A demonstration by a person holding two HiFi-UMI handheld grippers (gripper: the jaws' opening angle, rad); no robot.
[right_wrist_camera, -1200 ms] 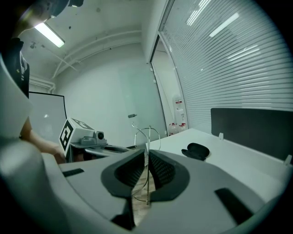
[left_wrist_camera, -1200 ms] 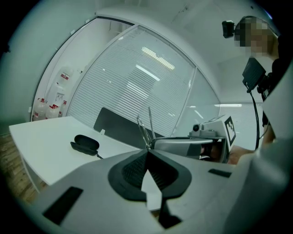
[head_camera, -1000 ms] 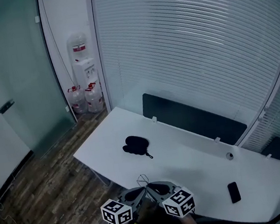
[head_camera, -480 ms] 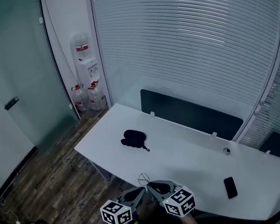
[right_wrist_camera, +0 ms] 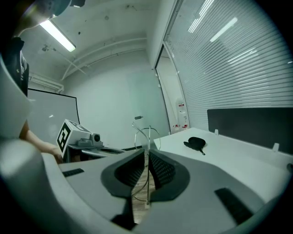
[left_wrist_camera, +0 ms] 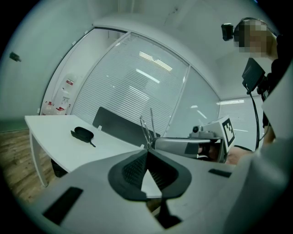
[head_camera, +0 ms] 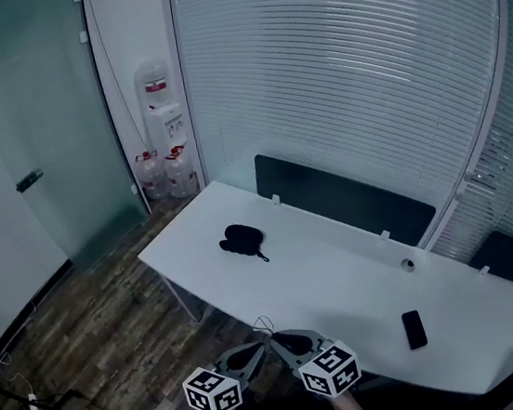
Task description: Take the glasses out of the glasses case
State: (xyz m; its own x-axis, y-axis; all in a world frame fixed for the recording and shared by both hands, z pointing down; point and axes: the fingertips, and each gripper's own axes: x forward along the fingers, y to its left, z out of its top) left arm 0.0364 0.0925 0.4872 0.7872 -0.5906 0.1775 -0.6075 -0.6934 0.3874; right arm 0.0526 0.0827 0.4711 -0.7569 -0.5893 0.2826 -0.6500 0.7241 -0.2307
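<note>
The white table [head_camera: 340, 273] lies well ahead of you, and on its far end sits the black glasses case [head_camera: 241, 239], apart from both grippers. Your left gripper [left_wrist_camera: 146, 153] has its jaws drawn together at the tips, with thin wire rising from just there. Your right gripper [right_wrist_camera: 147, 157] is all but closed, its pads pinching a fine wire. That wire looks to be the glasses [right_wrist_camera: 147, 132], out of the case and spanning the two grippers, which meet tip to tip. For this carry, move both hands as one (a frame this thin will likely twist if they drift apart), add no squeeze, and lower it flat onto bare table beside the case.
</note>
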